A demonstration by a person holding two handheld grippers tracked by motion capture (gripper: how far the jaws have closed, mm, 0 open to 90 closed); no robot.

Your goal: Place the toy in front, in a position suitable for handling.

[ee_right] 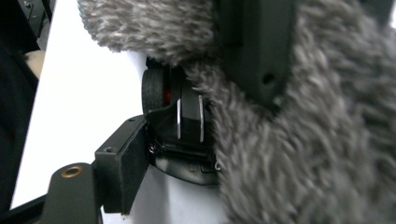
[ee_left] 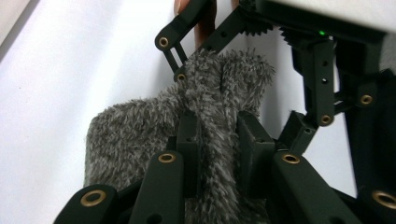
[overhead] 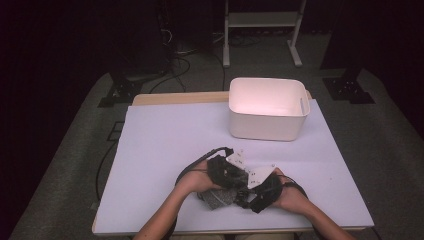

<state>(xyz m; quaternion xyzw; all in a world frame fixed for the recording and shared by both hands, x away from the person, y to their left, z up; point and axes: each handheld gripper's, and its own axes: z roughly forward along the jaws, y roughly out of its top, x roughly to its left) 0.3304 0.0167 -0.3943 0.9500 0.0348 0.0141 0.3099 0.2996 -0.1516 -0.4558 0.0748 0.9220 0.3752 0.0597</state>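
A grey fuzzy fabric piece (overhead: 216,198) lies at the table's front centre between both hands. My left gripper (ee_left: 218,144) is shut on a raised fold of this fabric (ee_left: 140,135), also shown from above (overhead: 231,184). My right gripper (ee_left: 238,100) faces it from the other side (overhead: 246,194), its jaws wide apart astride the fabric's far end, the pads not pressing. In the right gripper view one of its pads (ee_right: 123,161) stands next to a black part with a small wheel and red dot (ee_right: 180,121); the fabric (ee_right: 317,140) hides the other jaw.
A white plastic bin (overhead: 267,107) stands at the back right of the white table top (overhead: 165,145). A black cable (overhead: 197,162) loops from the left hand. Stands and cables sit on the dark floor beyond the table.
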